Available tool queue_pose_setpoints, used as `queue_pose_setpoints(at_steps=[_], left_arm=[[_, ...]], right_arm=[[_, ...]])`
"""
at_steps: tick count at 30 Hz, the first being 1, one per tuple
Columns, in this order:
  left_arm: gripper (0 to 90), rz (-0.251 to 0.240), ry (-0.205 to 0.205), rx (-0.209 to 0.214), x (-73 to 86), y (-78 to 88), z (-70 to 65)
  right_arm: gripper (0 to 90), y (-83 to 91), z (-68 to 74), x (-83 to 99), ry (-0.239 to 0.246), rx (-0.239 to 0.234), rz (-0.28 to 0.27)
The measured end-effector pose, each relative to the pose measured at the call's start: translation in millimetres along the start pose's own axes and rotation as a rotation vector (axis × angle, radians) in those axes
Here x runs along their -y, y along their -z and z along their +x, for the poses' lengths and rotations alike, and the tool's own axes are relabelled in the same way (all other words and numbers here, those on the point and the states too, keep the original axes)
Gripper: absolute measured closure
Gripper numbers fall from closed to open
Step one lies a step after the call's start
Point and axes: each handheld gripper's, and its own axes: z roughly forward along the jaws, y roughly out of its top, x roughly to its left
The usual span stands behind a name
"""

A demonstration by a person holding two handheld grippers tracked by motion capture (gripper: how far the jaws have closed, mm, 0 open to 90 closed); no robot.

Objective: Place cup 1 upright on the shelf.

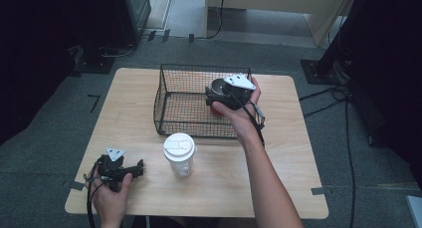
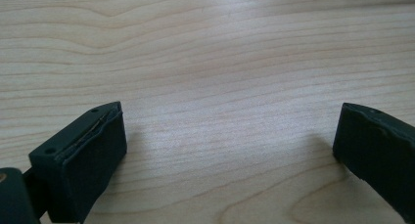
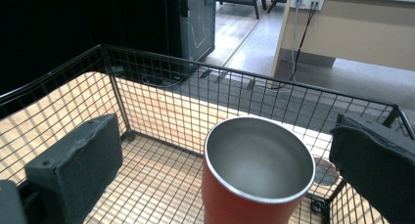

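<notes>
A red tumbler (image 3: 257,185) with a bare steel inside stands upright in the right part of a black wire basket (image 3: 147,60). My right gripper (image 3: 225,136) is open around it, one jaw on each side and a wide gap on the left. From above, the right gripper (image 1: 212,97) reaches into the basket (image 1: 164,91) from the right, over the tumbler (image 1: 217,110). My left gripper (image 1: 137,168) rests low at the table's front left, open. In its own view the left gripper (image 2: 230,131) has only bare wood between its jaws.
A clear plastic cup with a white lid (image 1: 179,153) stands on the wooden table (image 1: 129,108) just in front of the basket, between the two hands. Cables cross the grey floor at the right. Dark stands and a desk are beyond the table.
</notes>
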Motion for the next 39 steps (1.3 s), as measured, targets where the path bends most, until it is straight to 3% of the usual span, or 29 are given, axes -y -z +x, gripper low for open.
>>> queue_pose_setpoints(at_steps=[19,28,39], left_arm=[[0.1,0.000,-0.001,0.000,0.0,0.0,0.0],[0.1,0.001,-0.001,0.000,0.0,0.1,0.1],[0.1,0.000,0.000,0.000,0.0,0.0,0.0]], right_arm=[[0.0,58.0,11.3,27.7,0.015,-0.046,-0.010],[0.0,84.5,21.0,51.6,0.022,-0.087,-0.012],[0.0,104.6,38.7,79.7,0.054,-0.131,0.004]])
